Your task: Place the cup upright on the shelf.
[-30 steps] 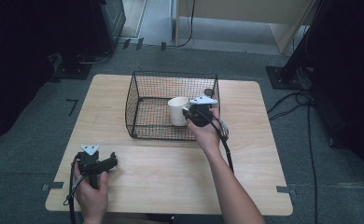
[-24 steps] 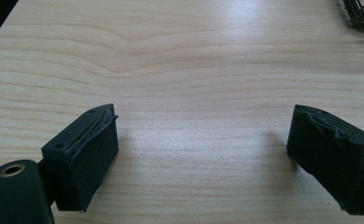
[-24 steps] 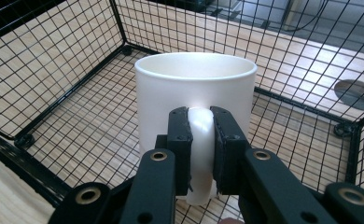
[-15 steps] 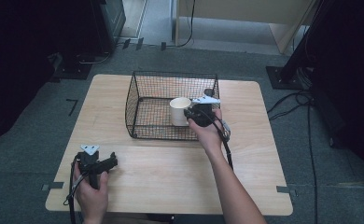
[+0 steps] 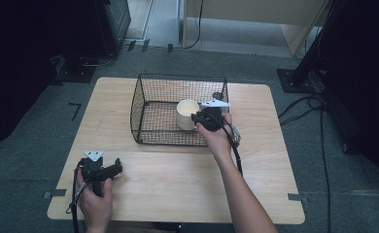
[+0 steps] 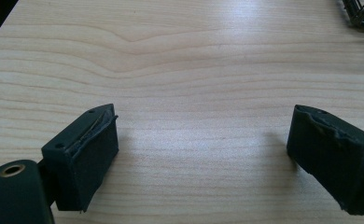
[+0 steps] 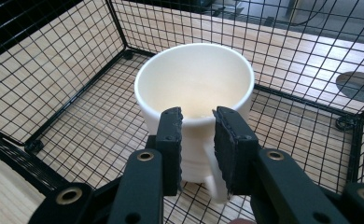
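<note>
A cream mug (image 5: 187, 114) sits upright inside a black wire basket (image 5: 148, 92) at the back middle of the wooden table (image 5: 178, 174). My right gripper (image 5: 200, 116) reaches over the basket's right front corner. In the right gripper view the mug (image 7: 194, 84) is empty, and my right gripper (image 7: 197, 119) is shut on its handle at the near side. I cannot tell whether the mug rests on the basket floor (image 7: 91, 135). My left gripper (image 5: 117, 168) lies near the table's front left corner. In the left gripper view it (image 6: 203, 154) is open over bare wood (image 6: 194, 56).
A corner of the basket (image 6: 362, 11) shows at the top right of the left gripper view. A round hole in the tabletop (image 7: 360, 84) lies beyond the basket wall. Cables (image 5: 318, 104) run over the floor right of the table. Dark equipment stands behind.
The right gripper and the mug have shifted very slightly inside the basket. The left gripper has not moved.
</note>
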`<state>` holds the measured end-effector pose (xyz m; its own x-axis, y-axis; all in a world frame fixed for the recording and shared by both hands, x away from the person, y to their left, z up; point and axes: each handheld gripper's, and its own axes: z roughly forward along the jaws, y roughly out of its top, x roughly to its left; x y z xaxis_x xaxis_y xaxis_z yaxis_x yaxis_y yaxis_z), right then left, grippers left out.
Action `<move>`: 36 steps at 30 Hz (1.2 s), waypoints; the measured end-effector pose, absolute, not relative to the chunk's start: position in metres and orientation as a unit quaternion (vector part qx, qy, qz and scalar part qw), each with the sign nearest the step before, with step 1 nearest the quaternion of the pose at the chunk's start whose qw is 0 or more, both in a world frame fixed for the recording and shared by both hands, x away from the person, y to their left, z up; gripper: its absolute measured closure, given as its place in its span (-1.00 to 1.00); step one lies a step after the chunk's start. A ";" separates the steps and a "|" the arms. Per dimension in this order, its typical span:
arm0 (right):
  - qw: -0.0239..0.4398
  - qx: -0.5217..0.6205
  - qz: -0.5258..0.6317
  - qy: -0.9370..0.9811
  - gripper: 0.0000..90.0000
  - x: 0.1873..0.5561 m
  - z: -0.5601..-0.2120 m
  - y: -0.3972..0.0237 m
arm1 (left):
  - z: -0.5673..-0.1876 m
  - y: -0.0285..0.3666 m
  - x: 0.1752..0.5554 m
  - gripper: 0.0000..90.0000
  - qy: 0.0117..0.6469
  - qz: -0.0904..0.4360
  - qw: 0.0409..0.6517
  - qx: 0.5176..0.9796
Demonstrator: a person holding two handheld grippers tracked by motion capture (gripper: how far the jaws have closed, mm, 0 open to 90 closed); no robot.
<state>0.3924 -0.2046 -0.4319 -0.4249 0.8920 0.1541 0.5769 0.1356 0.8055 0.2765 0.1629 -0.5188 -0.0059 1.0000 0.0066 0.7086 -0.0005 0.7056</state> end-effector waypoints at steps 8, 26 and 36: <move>0.185 0.499 0.439 0.724 0.54 0.388 -0.426 -0.205 | -0.519 0.163 0.276 -0.80 0.654 0.273 0.267 0.653; 0.232 0.459 0.459 0.725 -1.00 0.343 -0.394 -0.210 | -0.519 0.163 0.277 -0.80 0.654 0.274 0.267 0.652; 0.252 0.468 0.472 0.704 -1.00 0.314 -0.392 -0.235 | -0.519 0.163 0.277 -0.80 0.654 0.273 0.267 0.652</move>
<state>0.3138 -0.2346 -0.3915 -0.4360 0.8957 0.0873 0.4202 0.1169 0.8999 0.2766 0.1628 -0.5189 -0.0063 1.0000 0.0067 0.7074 -0.0003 0.7068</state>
